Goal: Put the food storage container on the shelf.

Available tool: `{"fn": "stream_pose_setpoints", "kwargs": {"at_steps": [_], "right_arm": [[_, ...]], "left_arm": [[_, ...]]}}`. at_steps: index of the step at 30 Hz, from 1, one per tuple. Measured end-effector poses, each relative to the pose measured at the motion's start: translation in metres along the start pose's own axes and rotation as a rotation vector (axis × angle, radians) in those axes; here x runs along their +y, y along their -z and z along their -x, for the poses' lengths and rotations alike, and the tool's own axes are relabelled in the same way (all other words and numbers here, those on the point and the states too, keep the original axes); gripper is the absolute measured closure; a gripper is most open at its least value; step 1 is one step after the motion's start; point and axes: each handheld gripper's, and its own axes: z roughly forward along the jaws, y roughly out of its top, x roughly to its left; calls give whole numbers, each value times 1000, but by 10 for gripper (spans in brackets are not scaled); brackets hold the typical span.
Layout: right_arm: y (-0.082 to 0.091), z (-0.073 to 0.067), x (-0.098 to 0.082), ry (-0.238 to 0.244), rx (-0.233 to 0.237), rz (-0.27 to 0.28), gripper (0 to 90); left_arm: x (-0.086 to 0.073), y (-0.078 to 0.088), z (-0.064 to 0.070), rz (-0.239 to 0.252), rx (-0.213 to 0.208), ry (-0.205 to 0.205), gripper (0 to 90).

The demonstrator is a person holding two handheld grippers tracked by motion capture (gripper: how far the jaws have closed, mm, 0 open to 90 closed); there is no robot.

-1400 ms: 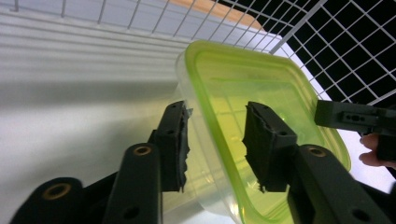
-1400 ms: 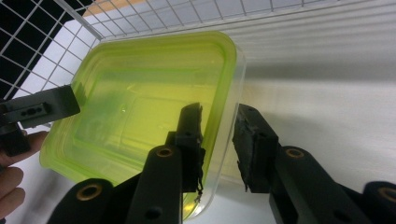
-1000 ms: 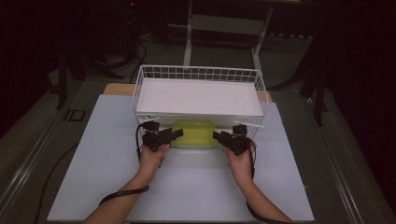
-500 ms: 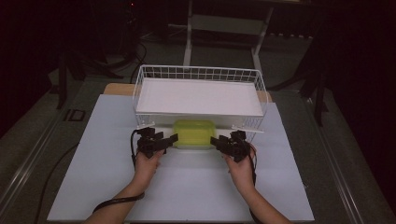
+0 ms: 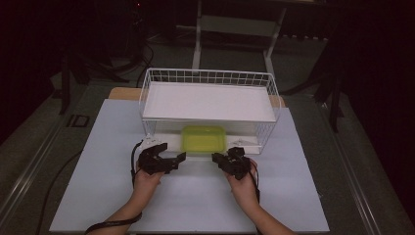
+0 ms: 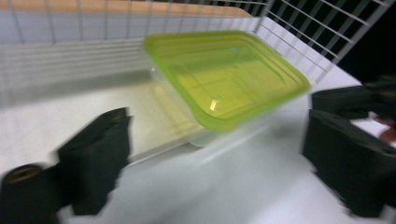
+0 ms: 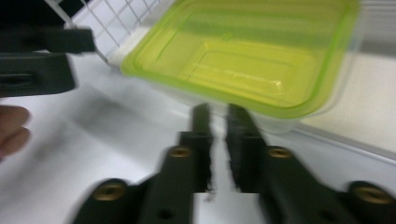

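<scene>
A clear box with a yellow-green lid (image 5: 203, 138) sits in the bottom front of a white wire basket (image 5: 208, 77), under its white shelf board. My left gripper (image 5: 176, 159) hovers over the table to the left of the box and a little nearer to me. Its jaws have just been opening; in the left gripper view they stand wide apart (image 6: 219, 161), with nothing between them and the box (image 6: 229, 77) beyond. My right gripper (image 5: 218, 159) is near the box's front right. Its jaws have just been closing and are now together (image 7: 217, 112) on nothing, short of the box (image 7: 252, 60).
The basket stands at the back of a white table top (image 5: 195, 205), whose edges drop to a dark floor with cables. The left gripper (image 7: 37, 60) shows at the upper left of the right gripper view, beside the basket's wire side (image 7: 116, 18).
Both hands have drawn back toward me, away from the box's sides. The left jaws have opened wide and the right jaws have closed. The box now lies free in the basket.
</scene>
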Motion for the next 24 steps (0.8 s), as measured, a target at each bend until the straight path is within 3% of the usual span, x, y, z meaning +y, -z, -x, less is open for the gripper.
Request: {"fn": "stream_pose_setpoints", "kwargs": {"at_steps": [2,4,13,24], "right_arm": [[-5,-4,-1,20,-10,-7,898],[-11,-5,-1,8,-6,-12,899],[-39,-8,1,3,-23,-31,900],[-56,-5,16,-11,-45,-7,899]], "left_arm": [[-3,3,4,7,21,-52,12],[-5,6,4,23,19,-65,11],[-9,13,-2,69,35,-68,11],[-12,13,-1,65,30,-97,11]]}}
